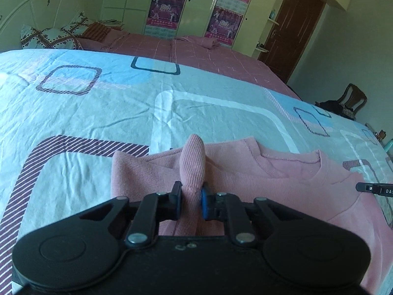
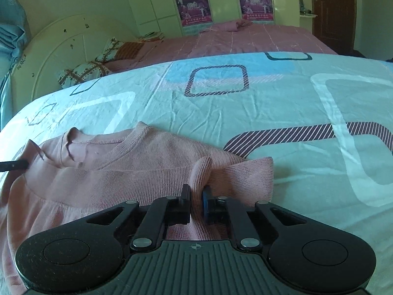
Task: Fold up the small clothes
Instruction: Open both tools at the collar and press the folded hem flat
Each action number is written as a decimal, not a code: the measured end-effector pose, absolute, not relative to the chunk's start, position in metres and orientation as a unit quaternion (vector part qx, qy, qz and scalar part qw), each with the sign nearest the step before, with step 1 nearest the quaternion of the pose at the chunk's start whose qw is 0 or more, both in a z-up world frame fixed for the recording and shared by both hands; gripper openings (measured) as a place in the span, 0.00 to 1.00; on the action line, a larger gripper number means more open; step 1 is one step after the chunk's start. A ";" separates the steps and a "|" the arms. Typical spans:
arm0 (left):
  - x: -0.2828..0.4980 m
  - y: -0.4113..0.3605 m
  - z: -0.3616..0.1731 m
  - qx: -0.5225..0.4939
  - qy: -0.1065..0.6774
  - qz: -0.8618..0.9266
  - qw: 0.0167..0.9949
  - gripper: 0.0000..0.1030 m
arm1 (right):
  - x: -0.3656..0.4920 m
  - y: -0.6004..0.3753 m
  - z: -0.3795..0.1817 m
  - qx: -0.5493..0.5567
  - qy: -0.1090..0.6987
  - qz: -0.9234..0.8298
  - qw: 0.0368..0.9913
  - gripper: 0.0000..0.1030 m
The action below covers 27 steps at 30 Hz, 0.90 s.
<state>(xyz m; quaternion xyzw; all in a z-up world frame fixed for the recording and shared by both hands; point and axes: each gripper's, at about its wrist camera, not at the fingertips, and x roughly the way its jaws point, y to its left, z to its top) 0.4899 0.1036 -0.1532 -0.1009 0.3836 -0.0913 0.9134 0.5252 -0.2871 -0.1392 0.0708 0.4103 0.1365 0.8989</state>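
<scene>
Pink ribbed knit is what both grippers are clamped on: a small pink sweater (image 1: 282, 179) lies face up on the bed sheet (image 1: 98, 113), its neckline toward the far side of the bed and its body running back under the cameras. In the left wrist view, the left gripper (image 1: 191, 194) is pinched narrow on a fold of the knit that stands up between its jaws like a small ridge. In the right wrist view, the right gripper (image 2: 196, 194) is likewise closed tight on a raised pleat of the same fabric, close to a squared-off ribbed edge that looks like a cuff or a turned sleeve end. A black tip at the far edge of each view is most likely the opposite gripper, which would put the two near opposite sides of the garment.

As for progress, the fold looks barely begun. The sweater is spread mostly flat, the collar open and a little rumpled, and no clean crease across the body shows. On each side a ribbed panel seems to lie over the chest, so the sleeves may already be turned in, though I cannot be sure. By my reading, what remains is the main fold of the body, then smoothing it into a compact stack on the sheet.
</scene>
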 end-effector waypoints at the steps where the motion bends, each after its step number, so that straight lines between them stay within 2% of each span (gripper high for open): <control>1: 0.488 0.104 -0.150 -0.103 0.374 -0.087 0.918 0.13 | 0.522 -0.287 -0.136 0.069 0.398 0.132 0.905 0.07; 9: 0.490 0.102 -0.134 -0.123 0.317 -0.042 0.940 0.13 | 0.526 -0.286 -0.102 0.083 0.293 0.075 0.950 0.07; 15: 0.493 0.094 -0.168 -0.083 0.356 -0.016 0.931 0.13 | 0.546 -0.279 -0.141 0.066 0.351 0.035 0.934 0.07; 19: 0.496 0.094 -0.168 -0.081 0.359 -0.011 0.930 0.13 | 0.545 -0.282 -0.158 0.058 0.357 0.016 0.932 0.07; 23: 0.495 0.089 -0.164 -0.053 0.371 -0.004 0.927 0.25 | 0.545 -0.283 -0.157 0.065 0.354 0.002 0.933 0.07; 25: 0.494 0.087 -0.161 -0.042 0.376 0.009 0.926 0.35 | 0.542 -0.283 -0.154 0.069 0.350 0.009 0.934 0.10; 27: 0.494 0.085 -0.159 -0.029 0.382 0.018 0.924 0.51 | 0.538 -0.283 -0.148 0.077 0.347 0.010 0.935 0.14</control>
